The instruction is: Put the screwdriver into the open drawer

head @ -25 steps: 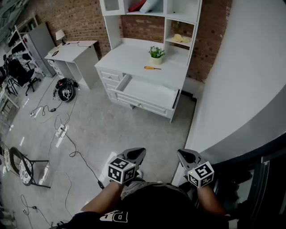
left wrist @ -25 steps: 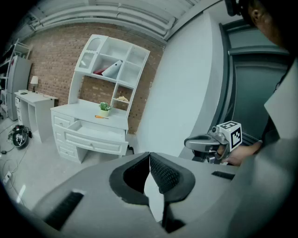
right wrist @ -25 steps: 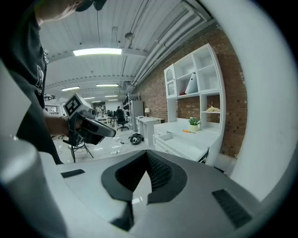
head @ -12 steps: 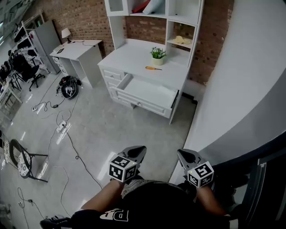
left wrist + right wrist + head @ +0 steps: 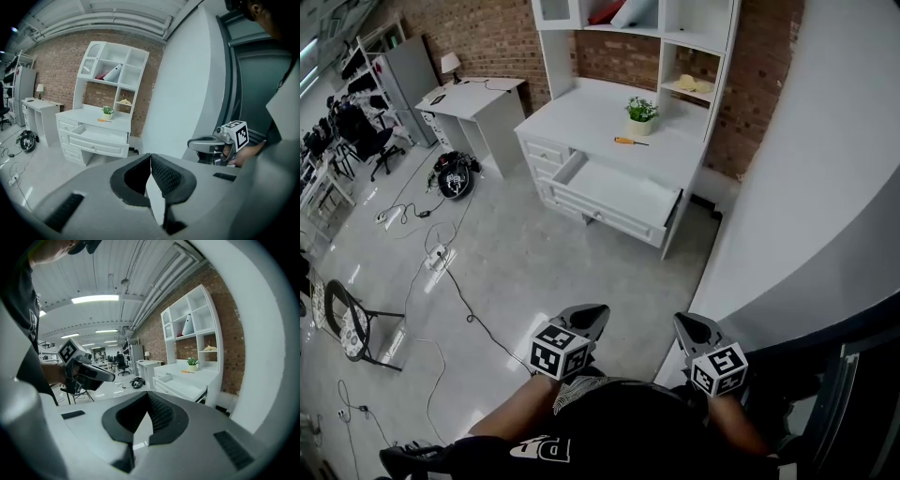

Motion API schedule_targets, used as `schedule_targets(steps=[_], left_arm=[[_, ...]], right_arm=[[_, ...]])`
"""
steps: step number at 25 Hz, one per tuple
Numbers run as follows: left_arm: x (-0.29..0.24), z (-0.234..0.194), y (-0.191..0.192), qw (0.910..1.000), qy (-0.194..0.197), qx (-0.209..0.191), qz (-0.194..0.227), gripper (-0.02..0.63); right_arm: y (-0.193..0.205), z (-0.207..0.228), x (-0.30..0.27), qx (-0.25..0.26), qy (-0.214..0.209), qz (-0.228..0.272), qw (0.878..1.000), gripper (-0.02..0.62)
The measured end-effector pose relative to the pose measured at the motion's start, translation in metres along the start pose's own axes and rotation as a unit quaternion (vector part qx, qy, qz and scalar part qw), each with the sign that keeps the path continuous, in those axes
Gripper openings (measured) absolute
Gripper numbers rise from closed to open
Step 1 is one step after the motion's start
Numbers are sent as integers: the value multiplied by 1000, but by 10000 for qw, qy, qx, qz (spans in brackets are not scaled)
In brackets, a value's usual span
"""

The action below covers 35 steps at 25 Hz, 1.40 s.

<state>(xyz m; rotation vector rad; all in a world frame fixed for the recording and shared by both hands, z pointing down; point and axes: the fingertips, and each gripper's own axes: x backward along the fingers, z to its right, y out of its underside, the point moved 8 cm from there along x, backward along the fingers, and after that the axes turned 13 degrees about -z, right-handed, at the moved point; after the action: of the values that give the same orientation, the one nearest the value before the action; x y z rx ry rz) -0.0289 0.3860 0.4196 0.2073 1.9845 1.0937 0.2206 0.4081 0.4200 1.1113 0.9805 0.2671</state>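
The screwdriver, orange-handled, lies on the white desk top beside a small potted plant; it also shows small in the left gripper view and the right gripper view. The open drawer juts from the desk front, nothing visible inside. My left gripper and right gripper are held close to my body, far across the floor from the desk. Both are shut with nothing between the jaws.
A white hutch with shelves rises over the desk against a brick wall. A smaller white table stands left. Cables and a chair lie on the grey floor at left. A white wall runs along the right.
The desk has shifted slightly right and down in the head view as I moved a little. Both grippers keep the same pose, shut.
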Motion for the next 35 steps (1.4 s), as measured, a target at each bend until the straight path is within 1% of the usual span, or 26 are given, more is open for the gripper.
schedule_targets(steps=[4, 13, 19, 22, 25, 32, 35], left_arm=[[-6, -2, -1, 10000, -56, 71, -43, 18], [-21, -23, -11, 9996, -115, 242, -75, 18], [-47, -58, -22, 9993, -70, 330, -176, 18], [-63, -78, -39, 9992, -16, 331, -222, 19], [-79, -102, -64, 9995, 34, 248, -210, 18], [-114, -168, -127, 9995, 184, 139, -218, 18], [-126, -198, -150, 9996, 210, 64, -190, 18]], right_arm=[[4, 9, -5, -111, -13, -38, 9999, 6], [-10, 28, -30, -185, -45, -124, 9997, 6], [-25, 54, -65, -252, 3, -207, 9995, 6], [-35, 70, -83, -291, 49, -290, 9991, 6], [-50, 88, -105, -305, 109, -387, 9987, 6], [-95, 128, -165, -477, 257, -416, 9977, 6], [-112, 142, -191, -467, 307, -448, 9974, 6]])
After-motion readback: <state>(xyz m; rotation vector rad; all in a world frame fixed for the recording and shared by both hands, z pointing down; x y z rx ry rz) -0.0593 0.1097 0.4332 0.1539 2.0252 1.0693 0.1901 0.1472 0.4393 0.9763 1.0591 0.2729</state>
